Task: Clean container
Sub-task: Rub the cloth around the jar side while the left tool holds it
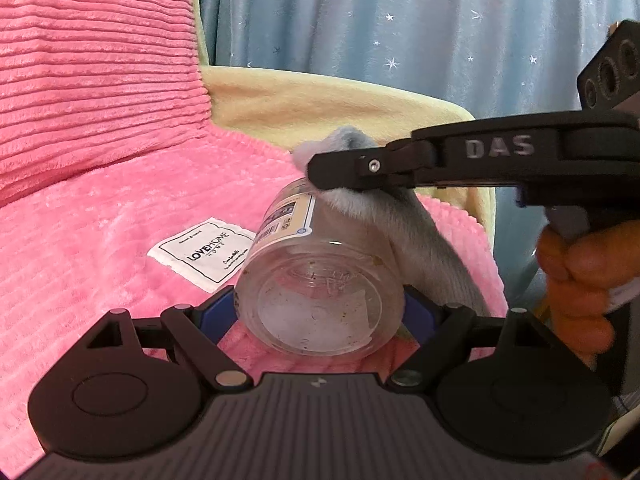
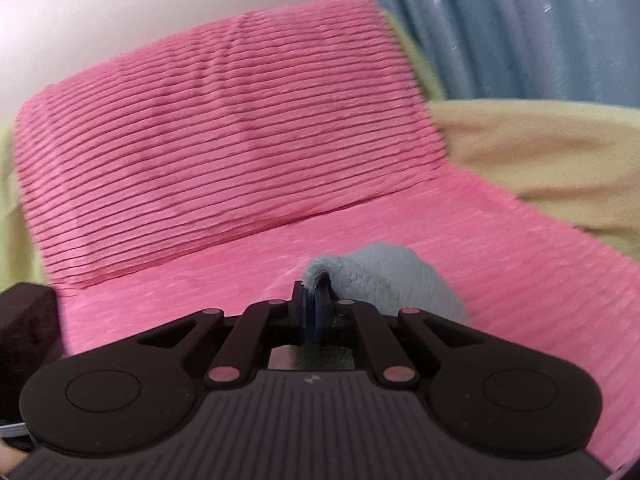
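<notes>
Clear plastic, smudged and flecked inside: container (image 1: 320, 280) lying tilted on its side, base toward the left wrist camera, being gripped across that base by the left tool (image 1: 320, 316), blue pads pressing on either side. Hanging just over a pink ribbed blanket (image 1: 100, 240), beside a white sewn tag (image 1: 202, 254) reading LOVEHOME. Printed label (image 1: 286, 216) wrapping the far end of the jar.

Reaching in from the right, black right tool (image 1: 320, 172) marked DAS, being held by a hand (image 1: 576, 280). Clenching a grey fluffy cloth (image 1: 400, 232), jaws nearly together on a fold of it, seen clearly in the right wrist view (image 2: 314, 300). Cloth (image 2: 384, 276) draping down over the upper side of the jar, touching it.

Sitting behind, a pink ribbed cushion (image 2: 224, 136), a pale yellow cover (image 1: 320, 104) and a blue star-printed curtain (image 1: 400, 20).
</notes>
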